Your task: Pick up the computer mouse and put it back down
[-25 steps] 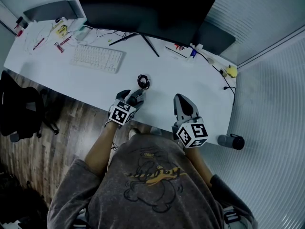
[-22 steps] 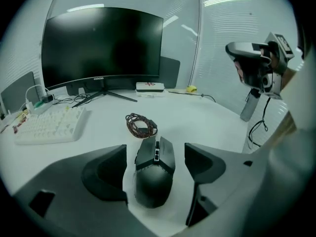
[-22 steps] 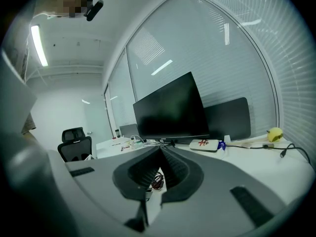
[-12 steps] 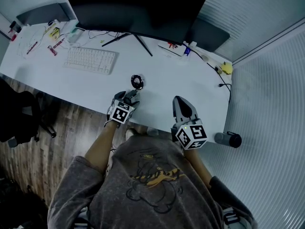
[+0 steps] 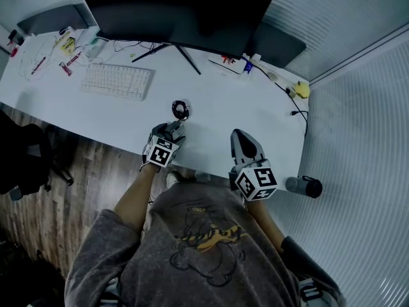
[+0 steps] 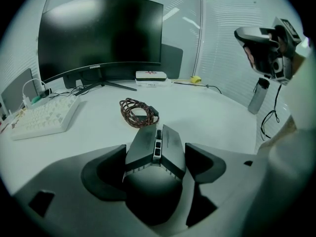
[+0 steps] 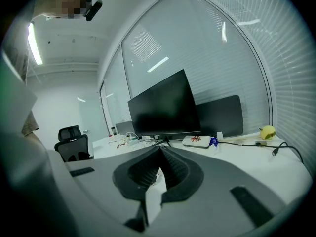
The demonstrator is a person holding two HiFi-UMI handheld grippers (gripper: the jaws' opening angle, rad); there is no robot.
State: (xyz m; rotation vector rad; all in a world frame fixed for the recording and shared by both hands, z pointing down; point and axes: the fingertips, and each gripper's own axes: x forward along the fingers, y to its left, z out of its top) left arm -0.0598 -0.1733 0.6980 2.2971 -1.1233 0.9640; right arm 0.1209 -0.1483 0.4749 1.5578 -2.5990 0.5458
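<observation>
Monitor (image 5: 172, 11), keyboard (image 5: 116, 80), coiled cable (image 5: 180, 109), bottle (image 5: 303, 187).

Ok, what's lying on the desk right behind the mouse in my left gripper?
A coiled cable lies just beyond the computer mouse, the monitor farther back. The desk under the mouse is hidden.

You're standing in an office: a wide black monitor (image 5: 172, 11), white keyboard (image 5: 116, 80), long white bench (image 5: 255, 117), black swivel chair (image 7: 71, 142) and slatted window blinds (image 7: 232, 48).
</observation>
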